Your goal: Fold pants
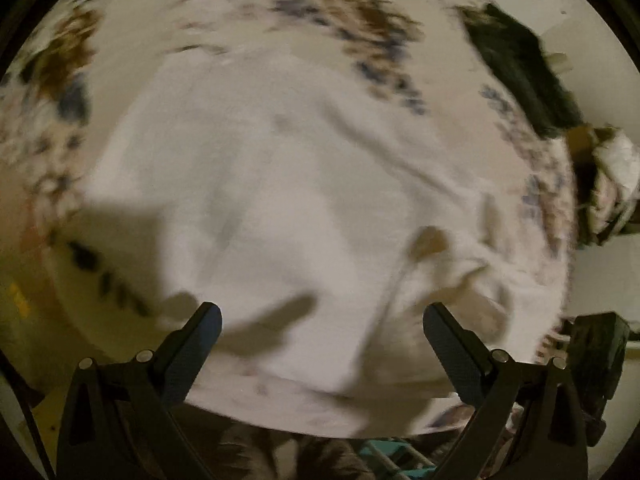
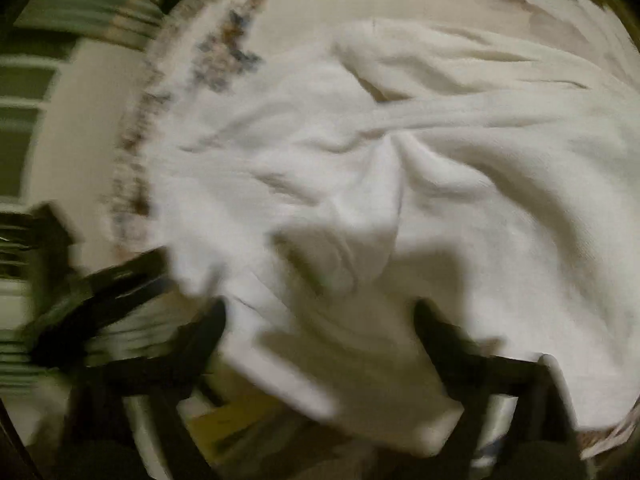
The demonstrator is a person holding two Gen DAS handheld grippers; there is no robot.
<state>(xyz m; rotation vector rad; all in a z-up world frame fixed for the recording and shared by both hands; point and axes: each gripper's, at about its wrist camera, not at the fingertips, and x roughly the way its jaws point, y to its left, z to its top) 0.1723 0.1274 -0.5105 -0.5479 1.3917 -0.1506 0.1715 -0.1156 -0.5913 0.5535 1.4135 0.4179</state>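
While the white pants (image 1: 280,200) lie rumpled on the floral bedspread (image 1: 360,20), I'd lower my spread, empty left gripper (image 1: 322,320) and right gripper (image 2: 320,316) onto one edge, pinching evenly.

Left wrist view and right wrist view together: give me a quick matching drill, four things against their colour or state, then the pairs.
Things:
1. pants
2. bedsheet
3. left gripper
4. dark garment

Descriptions:
A. floral print
B. open, holding nothing
C. white, wrinkled
D. black, at the sheet's far right

Pairs: 1-C, 2-A, 3-B, 4-D. The right gripper is open too.
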